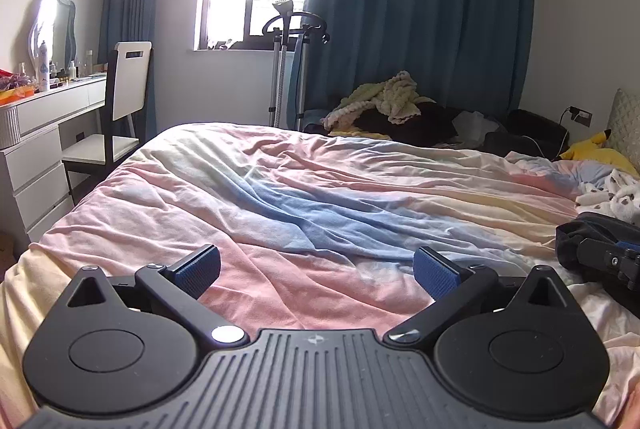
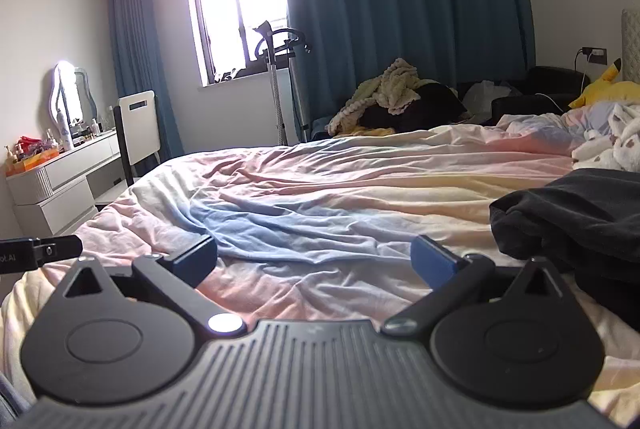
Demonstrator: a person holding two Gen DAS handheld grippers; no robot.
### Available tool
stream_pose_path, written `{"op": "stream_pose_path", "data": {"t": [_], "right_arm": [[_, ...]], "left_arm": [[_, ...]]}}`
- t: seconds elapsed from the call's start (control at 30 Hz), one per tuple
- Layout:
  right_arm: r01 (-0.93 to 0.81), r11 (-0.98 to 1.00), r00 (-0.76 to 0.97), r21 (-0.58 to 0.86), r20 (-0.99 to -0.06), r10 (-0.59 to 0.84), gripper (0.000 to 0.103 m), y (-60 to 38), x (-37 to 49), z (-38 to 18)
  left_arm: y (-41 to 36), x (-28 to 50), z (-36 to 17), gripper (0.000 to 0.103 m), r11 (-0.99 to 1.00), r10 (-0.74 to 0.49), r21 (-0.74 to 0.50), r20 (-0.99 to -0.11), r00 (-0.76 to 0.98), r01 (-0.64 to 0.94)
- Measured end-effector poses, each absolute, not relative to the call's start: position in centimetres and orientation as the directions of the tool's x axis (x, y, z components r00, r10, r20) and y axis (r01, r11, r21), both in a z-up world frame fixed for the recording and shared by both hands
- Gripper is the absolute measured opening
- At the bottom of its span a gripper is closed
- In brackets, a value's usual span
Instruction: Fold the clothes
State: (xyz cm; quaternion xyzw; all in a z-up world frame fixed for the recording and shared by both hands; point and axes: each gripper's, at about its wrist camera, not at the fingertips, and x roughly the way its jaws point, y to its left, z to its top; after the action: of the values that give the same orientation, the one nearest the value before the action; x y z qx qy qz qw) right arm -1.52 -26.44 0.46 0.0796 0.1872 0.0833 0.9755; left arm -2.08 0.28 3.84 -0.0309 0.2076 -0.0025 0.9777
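Observation:
A dark, crumpled garment (image 2: 576,225) lies on the bed to the right of my right gripper (image 2: 316,261), which stands open over the pastel duvet (image 2: 320,197) with only bedding between its fingers. The same dark garment (image 1: 592,241) shows at the right edge of the left wrist view, partly behind the other gripper's finger. My left gripper (image 1: 318,269) is open too, low over the pink and blue duvet (image 1: 300,197), with nothing held. Its finger shows at the left edge of the right wrist view.
A white spotted cloth (image 2: 612,141) and a yellow plush toy (image 2: 604,85) lie near the headboard at right. Behind the bed sits a pile of blankets and clothes (image 2: 396,97). A garment steamer stand (image 2: 280,77), a white chair (image 1: 128,101) and a dresser (image 1: 44,133) stand at left.

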Motion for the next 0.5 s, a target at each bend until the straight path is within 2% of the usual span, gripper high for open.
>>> {"op": "stream_pose_path", "data": {"t": [0.5], "right_arm": [[-0.127,0.980,0.915,0.153,-0.363,0.175,0.103,-26.05,-1.50,0.08]], "left_arm": [[0.02,-1.98,3.54,0.103,0.999,-0.001,-0.047,-0.420,0.908,-0.021]]}}
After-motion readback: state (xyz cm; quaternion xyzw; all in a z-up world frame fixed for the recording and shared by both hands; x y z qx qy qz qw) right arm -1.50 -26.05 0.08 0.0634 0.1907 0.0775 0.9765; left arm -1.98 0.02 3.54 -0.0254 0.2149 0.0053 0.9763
